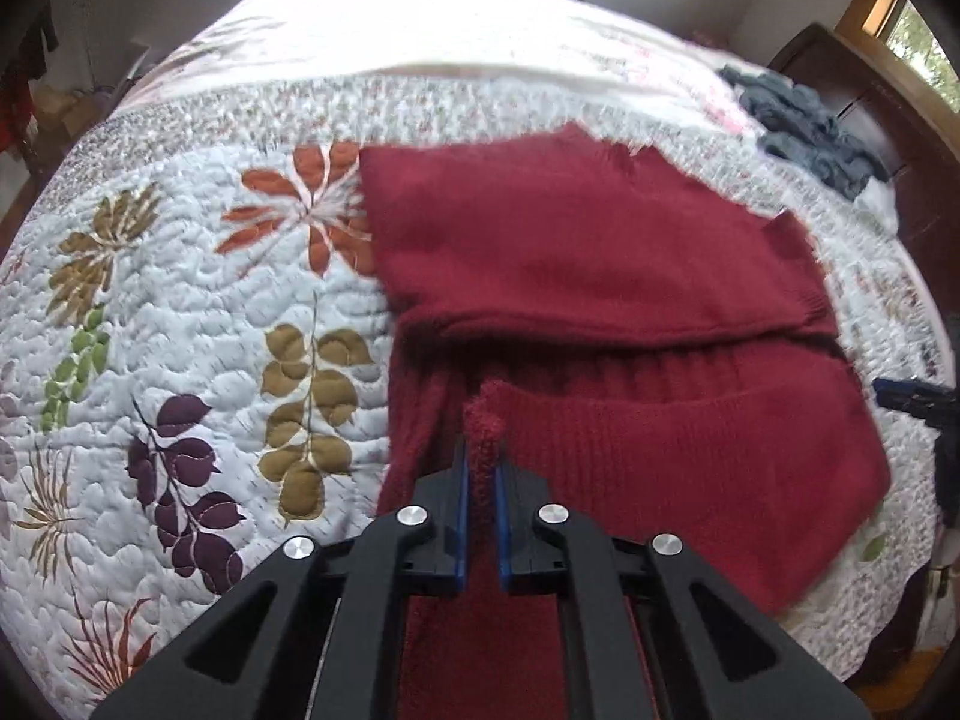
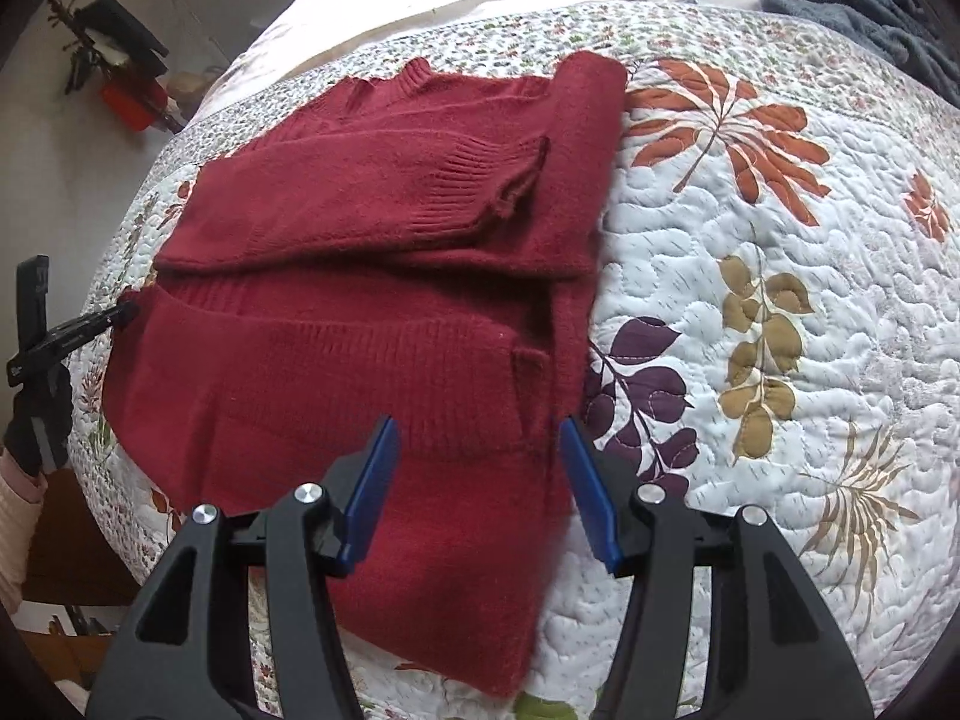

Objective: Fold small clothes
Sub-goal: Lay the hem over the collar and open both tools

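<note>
A dark red knit sweater (image 1: 600, 276) lies on a quilted bedspread, partly folded, with a sleeve laid across its body. My left gripper (image 1: 481, 468) is shut on a corner of the sweater's ribbed hem, which stands up between the blue pads. In the right wrist view the same sweater (image 2: 372, 252) fills the middle, its cuffed sleeve (image 2: 480, 192) folded over the chest. My right gripper (image 2: 480, 444) hovers open just above the sweater's near edge, with nothing between its fingers. The left gripper (image 2: 123, 315) shows at the far left, pinching the hem.
The white quilt (image 1: 180, 312) has leaf prints and spreads wide to the left of the sweater. A grey-blue crumpled cloth (image 1: 804, 120) lies at the far right near a dark wooden headboard (image 1: 888, 108). A sleeve of the person (image 2: 15, 516) shows at the bed's edge.
</note>
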